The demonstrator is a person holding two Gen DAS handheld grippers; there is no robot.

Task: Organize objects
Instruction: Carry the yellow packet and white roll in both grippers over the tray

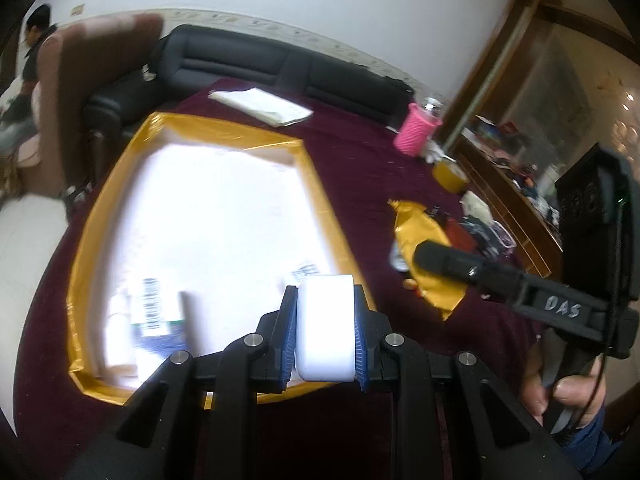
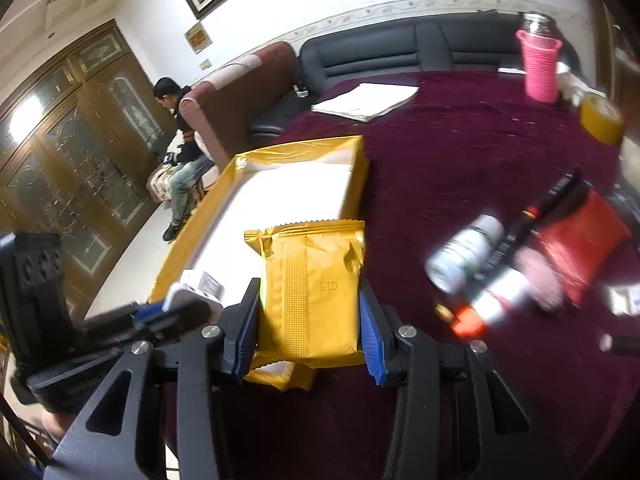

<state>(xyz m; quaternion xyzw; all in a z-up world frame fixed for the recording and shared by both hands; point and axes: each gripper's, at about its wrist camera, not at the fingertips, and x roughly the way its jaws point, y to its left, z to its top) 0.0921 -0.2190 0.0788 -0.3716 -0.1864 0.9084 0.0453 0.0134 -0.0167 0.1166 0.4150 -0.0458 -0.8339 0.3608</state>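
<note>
My left gripper (image 1: pixel 325 304) is shut on a white rounded block (image 1: pixel 326 328), held over the near right edge of the gold-rimmed tray (image 1: pixel 316 184) with a white floor. A barcoded box (image 1: pixel 154 312) lies in the tray's near left. My right gripper (image 2: pixel 308 292) is shut on a yellow foil packet (image 2: pixel 314 284), held just right of the tray (image 2: pixel 360 168). In the left wrist view the right gripper (image 1: pixel 432 256) shows over the packet (image 1: pixel 420 236). In the right wrist view the left gripper (image 2: pixel 180 312) shows with the white block (image 2: pixel 180 294).
The table has a maroon cloth (image 2: pixel 460 152). A white bottle (image 2: pixel 464 256), a dark pen (image 2: pixel 532 216), a red pouch (image 2: pixel 580 236) and small items lie right. A pink sleeved bottle (image 2: pixel 540 66), yellow tape roll (image 2: pixel 600 120) and papers (image 2: pixel 366 100) sit farther back. A black sofa (image 2: pixel 400 48) stands behind.
</note>
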